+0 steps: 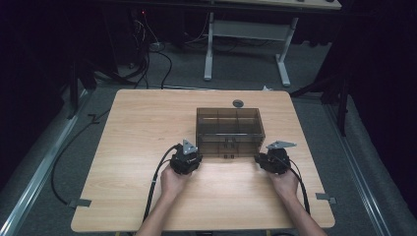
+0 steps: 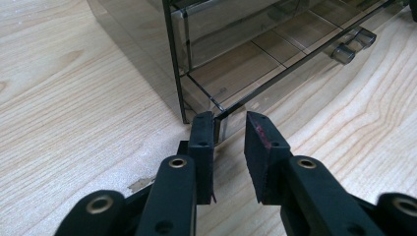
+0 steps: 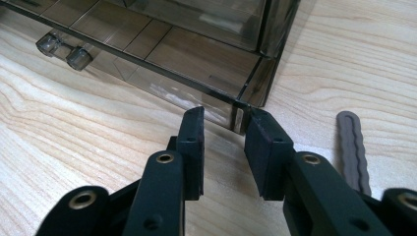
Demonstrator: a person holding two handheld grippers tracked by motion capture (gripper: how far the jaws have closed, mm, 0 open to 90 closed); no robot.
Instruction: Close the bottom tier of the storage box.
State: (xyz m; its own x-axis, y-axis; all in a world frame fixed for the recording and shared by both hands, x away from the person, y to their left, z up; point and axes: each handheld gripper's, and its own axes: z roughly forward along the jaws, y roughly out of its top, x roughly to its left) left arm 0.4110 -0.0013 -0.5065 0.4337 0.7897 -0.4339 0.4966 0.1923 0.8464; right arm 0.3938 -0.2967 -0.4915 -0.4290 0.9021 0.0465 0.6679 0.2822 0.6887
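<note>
- the smoked drawer box (image 1: 229, 132) is sitting mid-bench (image 1: 137, 128), a small grey disc (image 1: 238, 103) lying behind it.
- left gripper (image 2: 230, 129) fingers are pinching the box's near left corner.
- right gripper (image 3: 225, 123) fingers are standing apart at the right corner.

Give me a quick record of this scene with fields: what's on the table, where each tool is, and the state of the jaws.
surface: wooden table
main object: smoky see-through drawer box, upright, drawers pushed in
drawer knobs: clear pair on the lowest drawer front
left tool: at the box's lower front corner, closed in, corner edge against one pad
right tool: at the other lower front corner, jaws apart, not clamped
other items: small grey disc behind the box
</note>
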